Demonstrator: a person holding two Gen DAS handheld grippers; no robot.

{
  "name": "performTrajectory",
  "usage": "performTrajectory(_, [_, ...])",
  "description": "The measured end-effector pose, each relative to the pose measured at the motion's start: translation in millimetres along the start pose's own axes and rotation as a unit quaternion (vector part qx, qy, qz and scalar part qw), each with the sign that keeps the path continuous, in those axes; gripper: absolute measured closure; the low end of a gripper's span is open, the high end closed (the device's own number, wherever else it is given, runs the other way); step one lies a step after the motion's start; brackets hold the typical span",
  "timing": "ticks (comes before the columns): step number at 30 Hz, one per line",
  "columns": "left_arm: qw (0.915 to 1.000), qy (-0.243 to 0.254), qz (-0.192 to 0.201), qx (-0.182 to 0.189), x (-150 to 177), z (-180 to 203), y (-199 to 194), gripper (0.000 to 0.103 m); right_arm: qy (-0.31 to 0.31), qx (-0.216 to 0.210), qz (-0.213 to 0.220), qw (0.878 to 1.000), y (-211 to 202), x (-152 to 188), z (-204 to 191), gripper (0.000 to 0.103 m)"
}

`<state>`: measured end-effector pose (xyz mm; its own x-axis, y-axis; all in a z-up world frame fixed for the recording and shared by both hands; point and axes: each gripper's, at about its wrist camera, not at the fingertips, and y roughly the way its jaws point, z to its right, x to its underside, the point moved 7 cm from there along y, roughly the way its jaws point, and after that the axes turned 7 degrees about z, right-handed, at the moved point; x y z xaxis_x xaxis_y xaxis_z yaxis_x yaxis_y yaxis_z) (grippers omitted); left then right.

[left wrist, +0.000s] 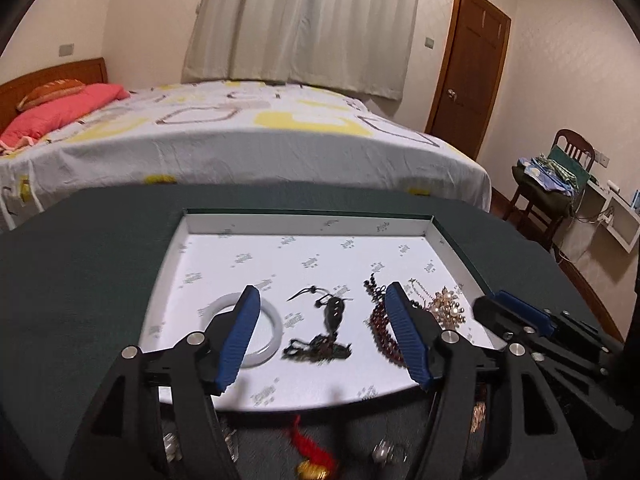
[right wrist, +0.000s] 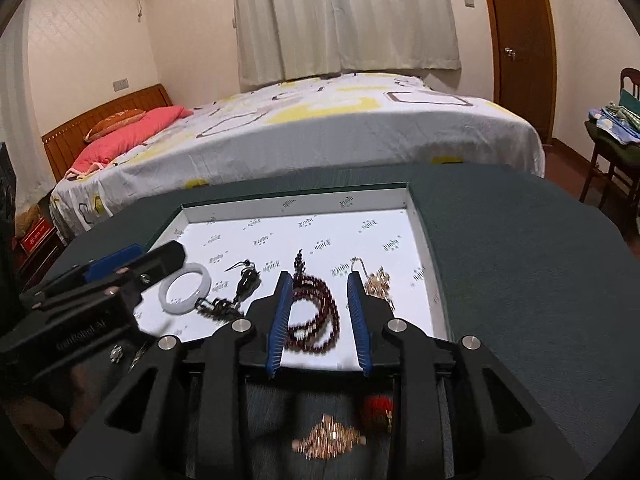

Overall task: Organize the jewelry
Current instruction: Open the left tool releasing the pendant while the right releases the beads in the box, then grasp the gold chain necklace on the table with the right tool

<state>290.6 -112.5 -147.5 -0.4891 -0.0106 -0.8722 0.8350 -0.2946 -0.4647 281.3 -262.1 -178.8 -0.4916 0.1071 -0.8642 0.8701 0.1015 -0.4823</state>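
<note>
The white tray (left wrist: 400,222) w/ printed lining sits on the dark green table (left wrist: 100,248), and most of the jewelry is inside it, in a row near the front edge. From left to right in the left wrist view: a white bangle (left wrist: 268,320), a dark pendant on a cord (left wrist: 334,314), a dark red bead string (left wrist: 378,320) and a gold piece w/ pearls (left wrist: 448,308). The left gripper (left wrist: 320,300) hovers over the tray front, its blue pads spread wide apart, nothing between them; one finger is in front of the bangle, the other in front of the red beads. The right gripper (right wrist: 318,284) is just beside it, also over the front edge, jaws apart and empty, w/ the bead string visible between the fingers. Outside the tray, on the table close to the cameras, lie a red tassel charm (left wrist: 308,448), a gold ornament (right wrist: 328,438) and some small silver pieces (right wrist: 116,354), all blurred, so details cannot be told. Behind the table is a bed (left wrist: 240,136) w/ a pink pillow (left wrist: 60,114), a curtain (left wrist: 304,20), a brown door (left wrist: 468,68) and a chair (left wrist: 548,188) w/ cloth on it.
</note>
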Motion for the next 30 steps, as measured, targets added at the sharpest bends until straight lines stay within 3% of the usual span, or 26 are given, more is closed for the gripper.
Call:
performTrajectory(7, [0.9996,-0.007,0.011,-0.026,13.5,-14.0,-33.9,0.039,-0.01,0.007,-0.022,1.0,-26.0,33.1,-1.2,0.075])
performTrajectory(14, [0.9985,-0.003,-0.011,-0.053,45.8,-27.4,-48.2,0.039,-0.014,0.007,-0.063,0.998,-31.4,69.8,-4.9,0.075])
performTrajectory(26, [0.9974,-0.012,-0.04,-0.058,70.9,-37.0,-47.2,0.039,-0.018,0.019,-0.108,0.994,-17.5,81.7,-4.4,0.075])
performTrajectory(30, [0.9973,-0.014,-0.044,-0.058,73.4,-36.8,-45.2,0.039,-0.034,0.022,-0.113,0.993,-13.8,81.5,-7.8,0.067])
